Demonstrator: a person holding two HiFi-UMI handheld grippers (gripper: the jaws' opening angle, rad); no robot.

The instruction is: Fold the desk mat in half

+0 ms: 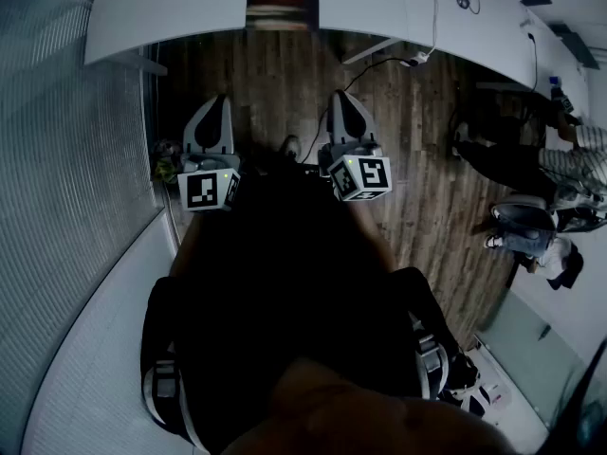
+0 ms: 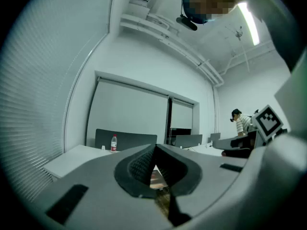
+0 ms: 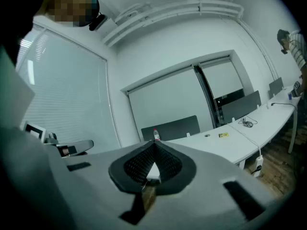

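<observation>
Both the left gripper [image 1: 218,112] and right gripper [image 1: 341,107] are hovering pressed shut and empty, the desk mat [image 1: 282,6] lying well ahead, midway between them.

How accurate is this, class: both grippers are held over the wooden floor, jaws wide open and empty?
Wrong on the jaws. The left gripper and right gripper are held over the wooden floor, jaws shut and empty; each gripper view shows them closed together.
</observation>
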